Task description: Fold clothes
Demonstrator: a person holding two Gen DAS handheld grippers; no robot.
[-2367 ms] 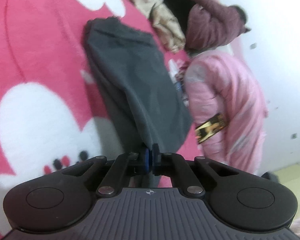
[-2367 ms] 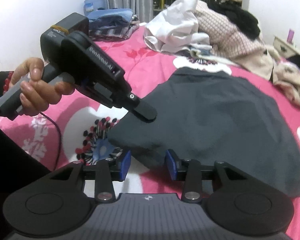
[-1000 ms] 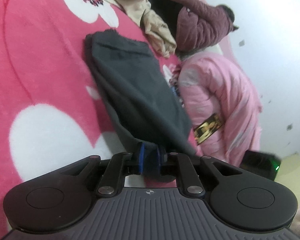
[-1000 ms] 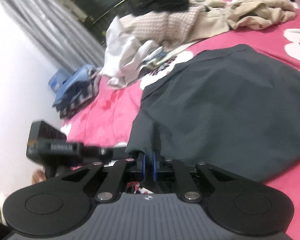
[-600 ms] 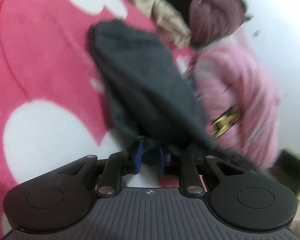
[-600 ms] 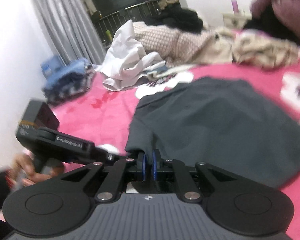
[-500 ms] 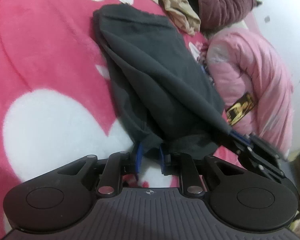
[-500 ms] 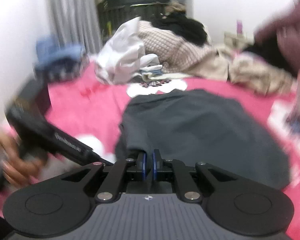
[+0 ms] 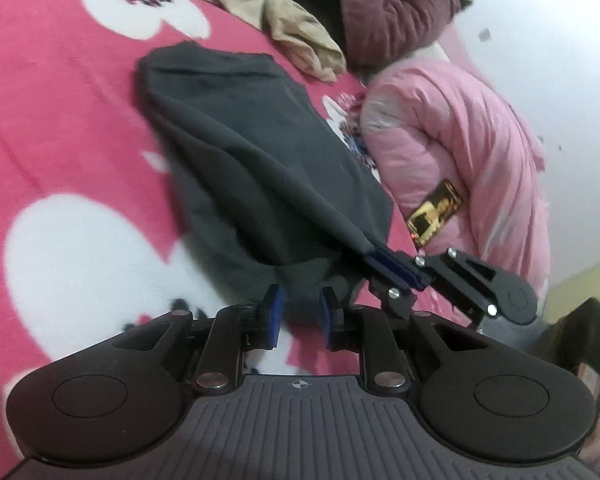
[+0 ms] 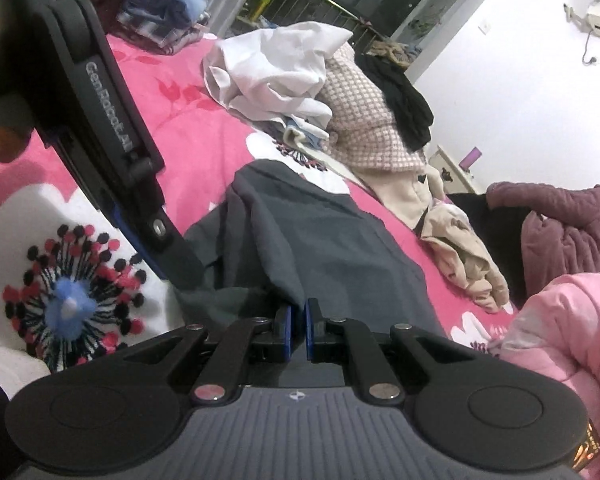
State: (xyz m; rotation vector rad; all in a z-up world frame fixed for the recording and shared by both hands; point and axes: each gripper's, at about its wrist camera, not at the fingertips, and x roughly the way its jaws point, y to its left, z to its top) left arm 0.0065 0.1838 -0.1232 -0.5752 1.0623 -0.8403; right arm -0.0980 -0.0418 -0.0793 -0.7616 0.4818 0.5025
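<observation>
Left gripper (image 9: 299,316): you are holding it with its blue pads parted, a clear gap between them, nothing caught. It is hovering at the near edge of the dark grey garment (image 9: 260,168), low over the bed.
Right gripper (image 10: 296,328): you are pinching a fold of the dark grey garment (image 10: 320,248) between pads that are almost together. In the left wrist view the right gripper (image 9: 396,268) is pulling one layer of the cloth up into a taut ridge, just beside your left fingers.
Garment: it is lying on the pink flowered blanket (image 9: 60,128), roughly in the middle of the bed, its far end flat, its near end lifted and doubled where you are gripping it.
Blanket: pink with large white flowers; one flower with black and red dots (image 10: 72,280) is showing at the left of the right wrist view, beside the body of the left gripper (image 10: 100,128).
Far side of the bed: a heap is sitting there, with a white garment (image 10: 276,68), a checked knit (image 10: 364,124) and a black piece (image 10: 408,100).
Right edge of the bed: a beige garment (image 9: 300,36) is lying crumpled just beyond the grey one, and next to it a maroon padded jacket (image 9: 396,12) and a pink padded coat (image 9: 472,152).
Your hand: cannot tell much; only a blurred bit of it is showing at the left edge of the right wrist view.
</observation>
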